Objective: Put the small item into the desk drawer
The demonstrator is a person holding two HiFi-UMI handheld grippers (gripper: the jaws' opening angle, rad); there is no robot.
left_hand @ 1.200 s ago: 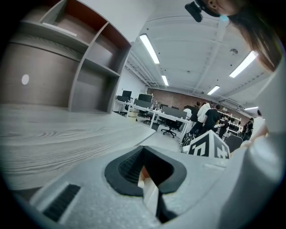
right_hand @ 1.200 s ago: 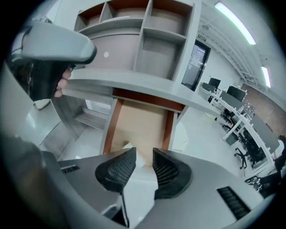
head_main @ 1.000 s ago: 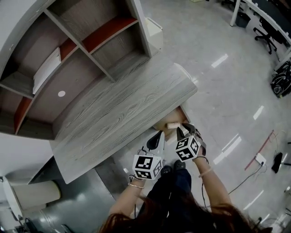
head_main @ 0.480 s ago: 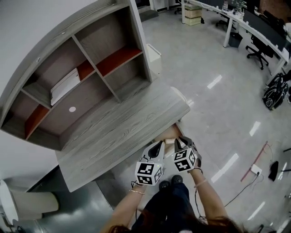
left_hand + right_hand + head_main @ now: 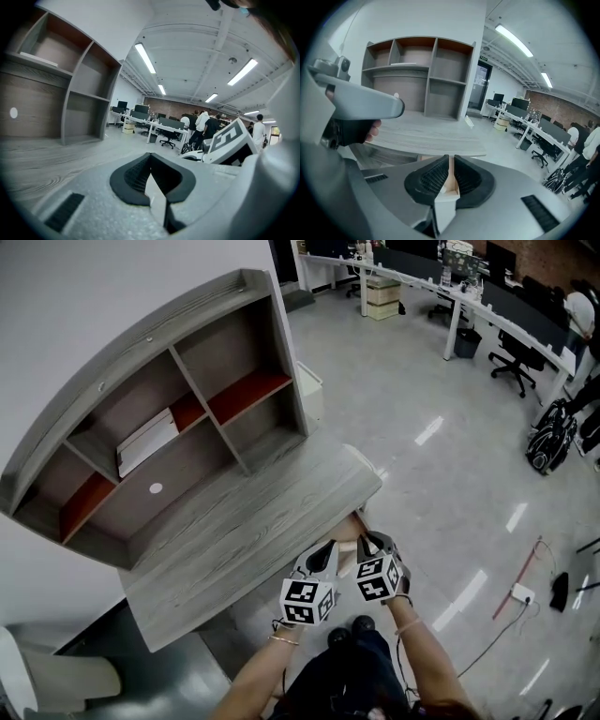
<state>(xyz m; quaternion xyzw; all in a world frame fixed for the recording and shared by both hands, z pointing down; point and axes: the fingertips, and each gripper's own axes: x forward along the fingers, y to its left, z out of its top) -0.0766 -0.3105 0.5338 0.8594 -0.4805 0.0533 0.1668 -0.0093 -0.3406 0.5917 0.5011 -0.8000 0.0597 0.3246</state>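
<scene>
The grey wooden desk (image 5: 244, 531) carries a shelf hutch (image 5: 178, 399). Under its front right corner a strip of the open tan drawer (image 5: 349, 525) shows, also visible below the desk edge (image 5: 423, 158). I cannot make out the small item. My left gripper (image 5: 329, 545) is level with the desk front, its jaws shut and empty (image 5: 150, 157). Beside it on the right, my right gripper (image 5: 367, 540) points down at the drawer. Its jaws (image 5: 450, 161) have just been closing, and a thin slit with nothing in it remains.
A white book (image 5: 145, 442) lies in a hutch shelf. A white bin (image 5: 312, 385) stands beside the desk. Shiny floor stretches to the right, with a cable (image 5: 520, 592). Office desks and chairs (image 5: 506, 362) stand at the back. People (image 5: 201, 124) stand far off.
Both grippers have risen from drawer height to the desk's front edge. The pale item seen in the drawer earlier is out of sight. More of the room shows.
</scene>
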